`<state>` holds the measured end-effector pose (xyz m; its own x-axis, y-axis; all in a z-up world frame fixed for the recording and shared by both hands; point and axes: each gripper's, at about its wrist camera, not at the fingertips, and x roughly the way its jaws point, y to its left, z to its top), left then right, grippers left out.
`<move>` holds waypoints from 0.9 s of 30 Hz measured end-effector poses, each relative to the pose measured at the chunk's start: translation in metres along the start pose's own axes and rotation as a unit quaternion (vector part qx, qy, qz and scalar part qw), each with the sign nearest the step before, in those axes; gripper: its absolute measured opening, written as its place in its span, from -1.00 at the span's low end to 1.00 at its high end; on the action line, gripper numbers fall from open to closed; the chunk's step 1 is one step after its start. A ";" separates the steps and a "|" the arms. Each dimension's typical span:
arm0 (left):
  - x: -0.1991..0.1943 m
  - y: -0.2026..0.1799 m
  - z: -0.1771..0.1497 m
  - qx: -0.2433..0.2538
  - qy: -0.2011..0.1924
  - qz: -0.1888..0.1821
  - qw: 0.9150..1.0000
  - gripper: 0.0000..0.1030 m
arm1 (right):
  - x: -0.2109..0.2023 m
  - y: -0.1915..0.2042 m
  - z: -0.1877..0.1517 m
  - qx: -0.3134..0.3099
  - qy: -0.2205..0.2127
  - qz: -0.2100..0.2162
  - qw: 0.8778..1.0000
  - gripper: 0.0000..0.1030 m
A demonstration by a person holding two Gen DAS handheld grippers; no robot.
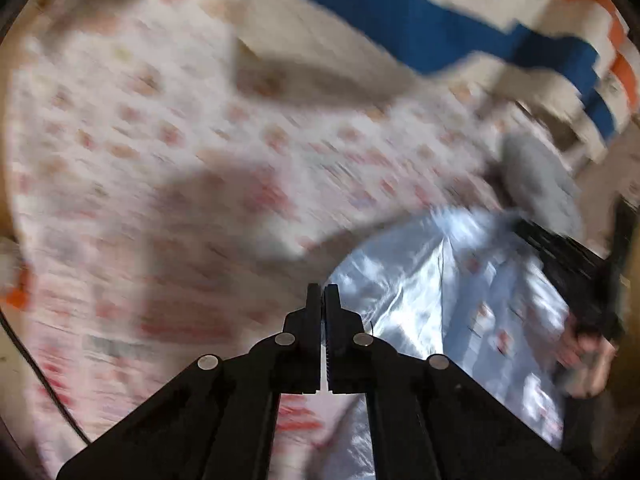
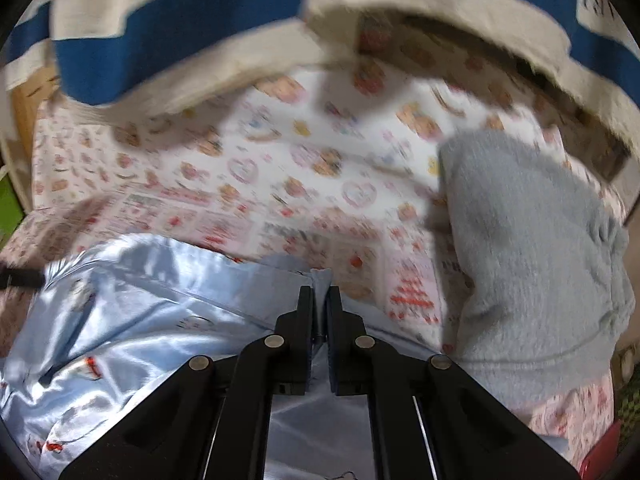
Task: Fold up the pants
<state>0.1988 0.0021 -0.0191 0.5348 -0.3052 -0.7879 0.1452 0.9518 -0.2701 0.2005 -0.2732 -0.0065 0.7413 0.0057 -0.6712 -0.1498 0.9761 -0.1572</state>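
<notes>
The right gripper (image 2: 320, 292) is pinching a puckered edge of the pale blue satin pants (image 2: 152, 320) between its jaws, probably anchoring one end so the slippery cloth is staying taut for the fold. In the left wrist view the left gripper (image 1: 322, 292) is showing its jaws pressed together with nothing visible between them; it is hovering at the pants' edge, which is spreading toward four o'clock, where a hand (image 1: 588, 360) is holding the other tool. It looks to be missing the cloth, so a fresh grasp seems needed.

The pants are lying on a bed sheet (image 2: 280, 168) printed with pink and orange cartoon motifs. A grey fleece garment (image 2: 532, 248) is sitting at three o'clock in the right view, and a cream, blue and orange blanket (image 2: 200, 40) is bunching along twelve o'clock. Both views are blurring.
</notes>
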 end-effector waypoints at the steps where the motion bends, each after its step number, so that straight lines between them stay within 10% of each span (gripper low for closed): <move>1: -0.005 0.003 0.002 0.000 -0.016 0.023 1.000 -0.99 | -0.002 0.004 0.001 -0.003 -0.008 0.005 1.000 -0.92; 8: -0.018 0.036 0.013 0.006 -0.101 0.175 0.979 -0.98 | 0.005 0.052 0.033 -0.026 -0.019 0.022 0.999 -0.92; 27: -0.015 0.130 0.018 -0.103 -0.062 0.288 0.950 -0.98 | 0.099 0.163 0.073 -0.038 0.039 0.057 0.997 -0.92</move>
<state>0.2240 0.1307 -0.0322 0.5725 0.2831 -0.7695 -0.3611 0.9296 0.0734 0.2970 -0.0976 -0.0453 0.6639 0.0950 -0.7418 -0.2808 0.9510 -0.1295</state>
